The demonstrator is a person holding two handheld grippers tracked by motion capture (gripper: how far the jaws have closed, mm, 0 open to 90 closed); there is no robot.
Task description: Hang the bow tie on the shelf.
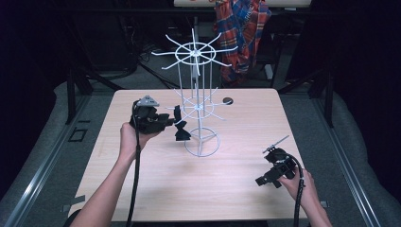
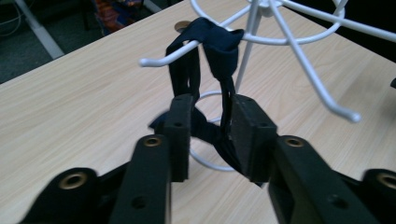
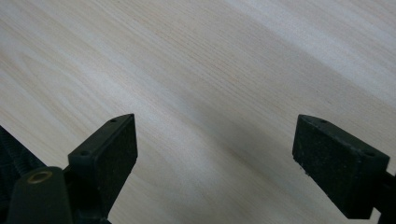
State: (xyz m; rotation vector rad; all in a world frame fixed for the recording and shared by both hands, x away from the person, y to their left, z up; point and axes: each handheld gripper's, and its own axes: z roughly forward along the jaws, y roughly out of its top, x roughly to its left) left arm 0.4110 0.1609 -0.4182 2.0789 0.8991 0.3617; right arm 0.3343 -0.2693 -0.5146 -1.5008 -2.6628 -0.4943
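Hanging a dark strap with a bow point(image 2: 219, 42) on the white wire rack point(image 1: 202, 142), by the look of it, and judged to be at the letting-go step; looped over one arm of the lower ring point(image 2: 168, 55), on the side facing the left edge of the tabletop point(image 1: 198, 189), with the bow dangling below, clear of the wood; rack itself planted about the middle of the tabletop, slightly nearer the far edge.

Left gripper point(image 2: 210, 135) held level between the left edge and the rack, jaws apart with both hanging lengths of the strap in the gap; one length lying close along a pad, but no clear squeeze on the fabric, so read as released rather than clamped; weight apparently carried by the wire arm alone.

Right gripper point(image 1: 265, 180) resting low by the near right corner, jaws spread wide over bare wood, nothing between them; well apart from rack and strap.

Next, probably: drawing the left gripper straight back toward the left edge, keeping the jaws wide so neither pad drags the fabric along; watching the arm's open tip, since a snag could slide the loop off; afterwards, checking for a steady hang.

Beyond the far edge, a plaid cloth point(image 1: 241, 28) draped in the dark.
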